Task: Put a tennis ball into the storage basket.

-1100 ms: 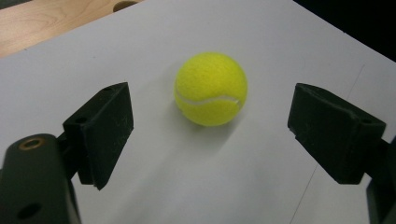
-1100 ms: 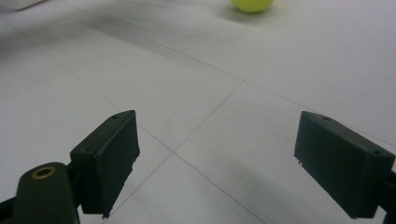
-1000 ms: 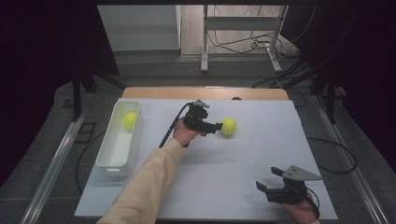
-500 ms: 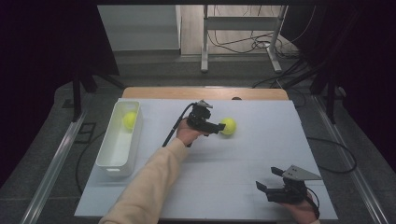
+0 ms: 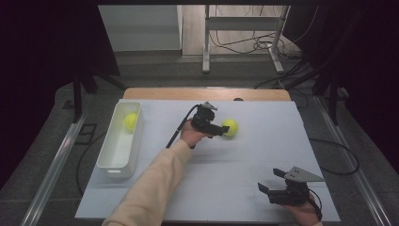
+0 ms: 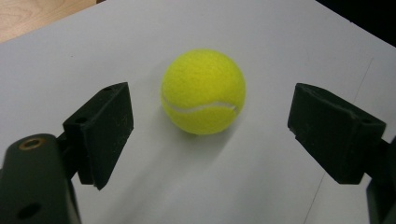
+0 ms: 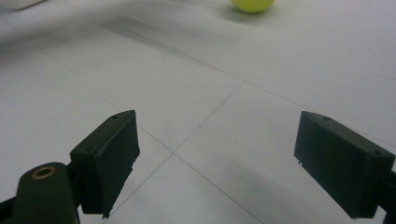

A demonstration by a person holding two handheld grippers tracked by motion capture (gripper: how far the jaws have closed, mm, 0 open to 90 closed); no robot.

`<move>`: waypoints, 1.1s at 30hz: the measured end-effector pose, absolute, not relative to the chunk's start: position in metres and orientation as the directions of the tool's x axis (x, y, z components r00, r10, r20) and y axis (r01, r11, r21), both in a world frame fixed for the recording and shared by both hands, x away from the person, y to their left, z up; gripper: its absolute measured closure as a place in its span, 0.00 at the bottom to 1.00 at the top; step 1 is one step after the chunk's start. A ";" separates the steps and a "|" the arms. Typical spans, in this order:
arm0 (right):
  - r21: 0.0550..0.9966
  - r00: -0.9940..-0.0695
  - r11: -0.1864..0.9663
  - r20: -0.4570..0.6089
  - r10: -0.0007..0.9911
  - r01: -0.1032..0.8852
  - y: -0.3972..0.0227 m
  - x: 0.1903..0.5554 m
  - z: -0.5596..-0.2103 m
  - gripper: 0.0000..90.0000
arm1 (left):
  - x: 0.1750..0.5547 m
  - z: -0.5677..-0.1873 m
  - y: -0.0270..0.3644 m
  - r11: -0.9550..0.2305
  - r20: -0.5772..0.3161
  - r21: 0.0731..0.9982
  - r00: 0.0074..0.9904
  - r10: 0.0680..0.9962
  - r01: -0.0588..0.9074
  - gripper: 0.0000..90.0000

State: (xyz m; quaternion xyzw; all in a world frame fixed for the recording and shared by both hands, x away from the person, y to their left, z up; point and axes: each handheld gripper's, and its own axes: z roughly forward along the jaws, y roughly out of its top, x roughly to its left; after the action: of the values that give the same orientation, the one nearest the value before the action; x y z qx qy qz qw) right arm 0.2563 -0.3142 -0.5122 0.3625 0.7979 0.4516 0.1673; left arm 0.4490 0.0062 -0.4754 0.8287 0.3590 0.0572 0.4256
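The left gripper (image 6: 210,135) stands open around the tennis ball (image 6: 203,91) without touching it, the ball's far side hidden, while the right gripper (image 7: 215,163) gapes empty.

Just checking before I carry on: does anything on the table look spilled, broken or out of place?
Nothing stands out. One tennis ball rests on the white table, just ahead of the open left tongs, untouched. A second ball lies inside the upright white bin. The right tongs are open over bare table.
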 end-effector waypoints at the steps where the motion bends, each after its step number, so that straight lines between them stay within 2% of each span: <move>1: 0.841 -0.680 0.329 0.061 0.731 0.430 -0.314 0.257 -0.512 0.16 | 0.449 -0.476 0.005 -0.382 -0.209 0.747 0.738 0.642 0.544 0.17; 33: 0.841 -0.683 0.326 0.069 0.727 0.432 -0.315 0.258 -0.512 0.16 | 0.462 -0.493 -0.015 -0.402 -0.210 0.725 0.735 0.644 0.560 0.13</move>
State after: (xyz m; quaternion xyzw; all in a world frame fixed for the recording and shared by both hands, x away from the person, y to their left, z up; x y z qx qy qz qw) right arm 0.2576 -0.3155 -0.5117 0.3633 0.7979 0.4527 0.1628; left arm 0.4620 -0.0149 -0.4927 0.8358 0.3602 0.0516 0.4113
